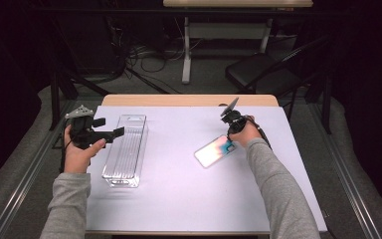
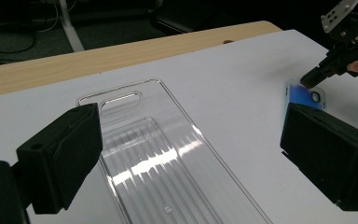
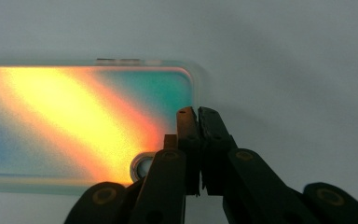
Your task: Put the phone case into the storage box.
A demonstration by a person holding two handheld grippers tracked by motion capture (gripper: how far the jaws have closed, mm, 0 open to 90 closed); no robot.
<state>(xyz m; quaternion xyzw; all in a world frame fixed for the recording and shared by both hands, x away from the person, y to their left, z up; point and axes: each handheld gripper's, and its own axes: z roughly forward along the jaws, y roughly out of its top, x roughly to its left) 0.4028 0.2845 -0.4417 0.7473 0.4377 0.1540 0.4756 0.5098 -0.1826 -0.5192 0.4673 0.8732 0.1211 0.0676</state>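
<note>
My right gripper (image 3: 198, 112) is pinched shut on the end edge of the iridescent phone case (image 3: 74, 121), flat on the white table (image 1: 179, 194). My left gripper (image 2: 186, 154) gapes wide over the clear plastic tray (image 2: 168, 163).

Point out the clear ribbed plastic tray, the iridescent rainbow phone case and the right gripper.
Clear ribbed plastic tray (image 1: 124, 154): high view, its ribbed floor.
Iridescent rainbow phone case (image 3: 74, 116): right gripper view, its coloured back.
Right gripper (image 3: 198, 112): right gripper view, between its shut fingertips.
</note>
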